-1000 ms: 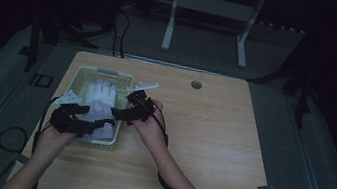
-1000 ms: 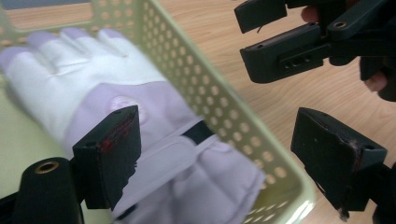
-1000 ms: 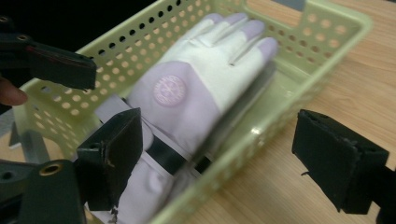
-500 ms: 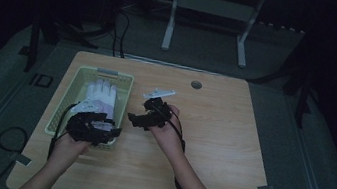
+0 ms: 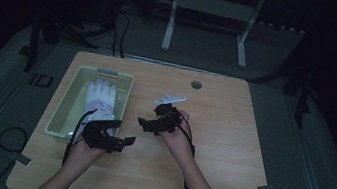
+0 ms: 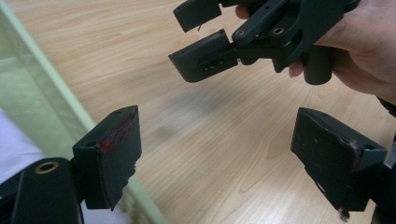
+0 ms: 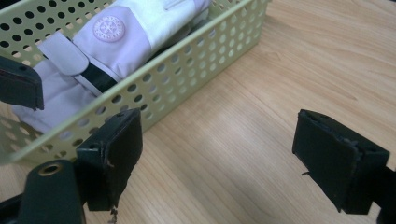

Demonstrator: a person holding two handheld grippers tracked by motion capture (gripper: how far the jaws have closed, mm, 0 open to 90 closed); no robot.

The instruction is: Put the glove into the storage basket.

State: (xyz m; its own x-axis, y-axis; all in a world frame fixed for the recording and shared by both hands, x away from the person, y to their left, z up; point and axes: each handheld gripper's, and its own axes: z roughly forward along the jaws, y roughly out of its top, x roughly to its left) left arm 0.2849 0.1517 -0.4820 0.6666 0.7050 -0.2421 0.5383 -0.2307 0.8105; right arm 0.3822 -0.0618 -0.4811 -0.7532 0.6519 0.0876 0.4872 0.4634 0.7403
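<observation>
Right gripper view: a white glove (image 7: 140, 28) with a round logo and lilac cuff strap lies in the perforated green basket (image 7: 196, 79) toward the desk's (image 7: 261, 140) left edge; both grippers, left (image 5: 121, 142) and right (image 5: 148, 123), hold released, empty fingers.

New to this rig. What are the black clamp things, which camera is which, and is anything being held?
No robot here: a person holds a hand-operated two-jaw gripper in each hand. The high view looks down on the wooden table, with the left gripper and the right gripper over it. The other two pictures come from cameras riding on each gripper, looking along its own black jaws. On the table sits a pale green perforated basket with a white glove inside; the right gripper view shows that glove close up. Both grippers stand open over bare wood, holding nothing. A small pale plate shows behind the right hand.
</observation>
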